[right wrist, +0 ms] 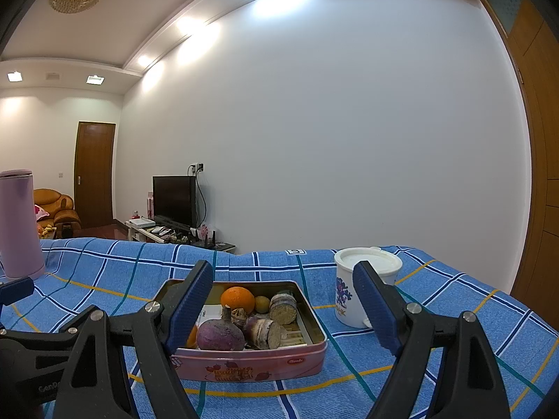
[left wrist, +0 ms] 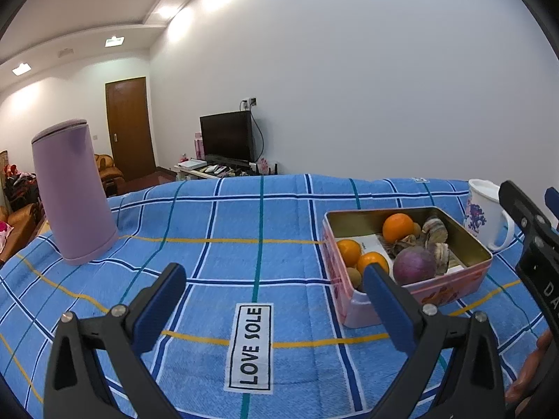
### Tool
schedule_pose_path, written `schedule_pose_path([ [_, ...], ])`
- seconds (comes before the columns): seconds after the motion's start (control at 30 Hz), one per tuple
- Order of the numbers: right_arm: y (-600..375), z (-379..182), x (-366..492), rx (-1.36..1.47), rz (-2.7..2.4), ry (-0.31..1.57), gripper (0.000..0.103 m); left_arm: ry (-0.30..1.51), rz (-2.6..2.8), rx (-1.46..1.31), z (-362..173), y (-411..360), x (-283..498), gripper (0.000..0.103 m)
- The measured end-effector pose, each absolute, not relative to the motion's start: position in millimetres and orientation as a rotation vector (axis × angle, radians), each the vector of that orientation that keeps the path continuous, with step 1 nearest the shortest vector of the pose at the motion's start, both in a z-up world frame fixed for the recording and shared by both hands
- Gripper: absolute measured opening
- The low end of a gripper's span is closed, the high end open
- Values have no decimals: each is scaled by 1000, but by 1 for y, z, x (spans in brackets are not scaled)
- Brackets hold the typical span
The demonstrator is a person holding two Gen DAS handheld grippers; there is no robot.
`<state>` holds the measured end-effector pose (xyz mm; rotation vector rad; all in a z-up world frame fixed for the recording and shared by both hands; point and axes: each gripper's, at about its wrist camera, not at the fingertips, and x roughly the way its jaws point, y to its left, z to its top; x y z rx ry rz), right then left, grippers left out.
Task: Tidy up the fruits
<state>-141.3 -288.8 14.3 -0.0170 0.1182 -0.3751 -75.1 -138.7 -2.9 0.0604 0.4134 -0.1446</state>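
A blue checked cloth (left wrist: 216, 230) covers the table, and a white label on it reads LOVE SOLE (left wrist: 249, 347). A pink tin box (right wrist: 251, 363) sits on the cloth with no lid on it. Inside the box are oranges: one big orange (right wrist: 238, 299) at the far side, and in the left wrist view two more oranges (left wrist: 349, 252) at the near left corner. A round purple turnip (right wrist: 220, 334) lies at the near side of the box. Just right of it are cut pieces of purple sugarcane (right wrist: 266, 331), with another cut piece (right wrist: 283, 308) farther back. A small brown round fruit (right wrist: 262, 303) sits between the big orange and the far cane piece. A white mug with a blue picture (right wrist: 360, 288) stands just right of the box, not touching it. A tall light purple kettle (left wrist: 71, 192) stands far to the left, well apart from the box. The left gripper (left wrist: 276, 289) is wide open over the cloth with nothing between its blue fingers, and its right finger is in front of the box's near left corner. The right gripper (right wrist: 284, 305) is also wide open and holds nothing; the box shows between its fingers. A dark TV (right wrist: 174, 200) stands by the far wall.
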Motion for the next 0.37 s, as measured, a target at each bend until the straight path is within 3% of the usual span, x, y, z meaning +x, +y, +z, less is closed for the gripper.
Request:
schedule_pose_path([
  [0.37,-290,12,-138,-16,-373,132,83,422,-171,63,-3,-140,-74,103],
])
